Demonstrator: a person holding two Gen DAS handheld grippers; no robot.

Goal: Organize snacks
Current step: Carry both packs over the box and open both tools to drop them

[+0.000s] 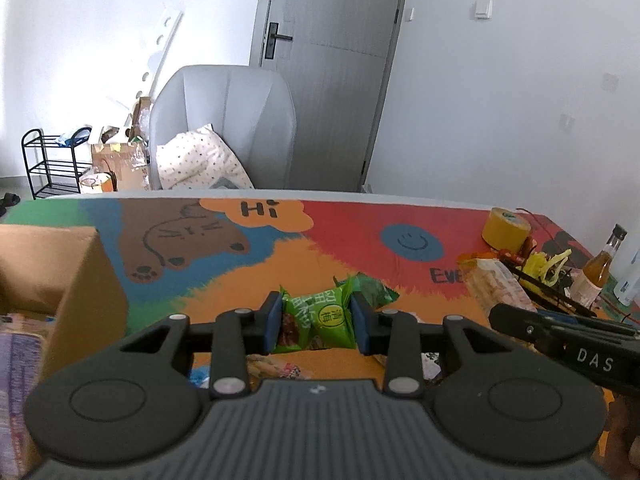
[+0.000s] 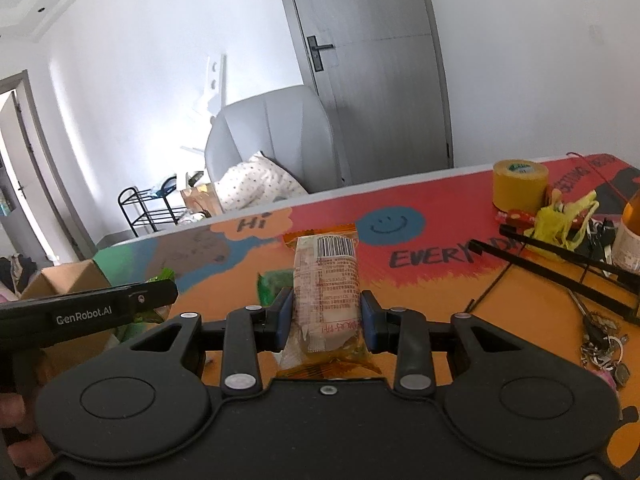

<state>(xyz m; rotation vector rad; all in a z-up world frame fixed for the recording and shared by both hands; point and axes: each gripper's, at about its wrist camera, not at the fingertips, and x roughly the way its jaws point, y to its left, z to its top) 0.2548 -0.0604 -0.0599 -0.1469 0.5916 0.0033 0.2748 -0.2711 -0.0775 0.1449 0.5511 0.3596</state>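
Green snack packet (image 1: 316,320) sits clamped between the left gripper (image 1: 316,322) pads; right gripper (image 2: 326,318) pinches a barcode-printed snack pack (image 2: 326,292). Only the left view shows the cardboard box (image 1: 60,272) at the table's left edge.

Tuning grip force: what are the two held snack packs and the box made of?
Green snack packet: glossy plastic film, crinkled and reflective. Barcoded snack pack: clear, shiny plastic wrap, contents visible through it. Box: matte brown cardboard, likely corrugated.
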